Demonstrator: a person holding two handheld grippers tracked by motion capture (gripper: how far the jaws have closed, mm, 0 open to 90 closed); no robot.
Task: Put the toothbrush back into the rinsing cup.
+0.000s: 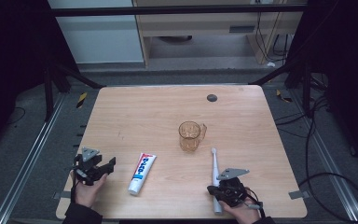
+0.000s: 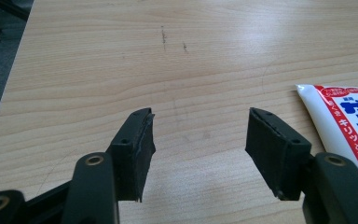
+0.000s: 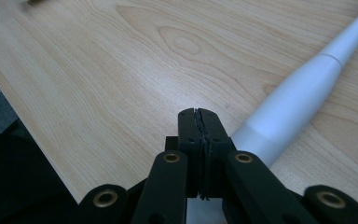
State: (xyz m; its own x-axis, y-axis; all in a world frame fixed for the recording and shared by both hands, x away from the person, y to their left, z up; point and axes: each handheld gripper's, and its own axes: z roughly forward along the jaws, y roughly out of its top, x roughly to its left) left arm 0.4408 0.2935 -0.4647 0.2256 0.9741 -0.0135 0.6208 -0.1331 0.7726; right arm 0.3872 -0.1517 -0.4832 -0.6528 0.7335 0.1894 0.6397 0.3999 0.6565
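So the toothbrush (image 1: 215, 179) is laid flat near the bench's (image 1: 140, 112) front edge, head toward the cup (image 1: 189, 136) – easy to be dropped in later, probably. The right tool (image 3: 200, 122) is pressed shut, empty, parked over the handle. The left tool (image 2: 199, 140) is kept open, nothing held, beside the toothpaste (image 2: 349, 123).

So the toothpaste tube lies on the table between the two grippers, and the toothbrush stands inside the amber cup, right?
Not quite. In the high view the toothbrush lies flat on the table beside the amber cup, not inside it. The toothpaste tube does lie between the grippers.
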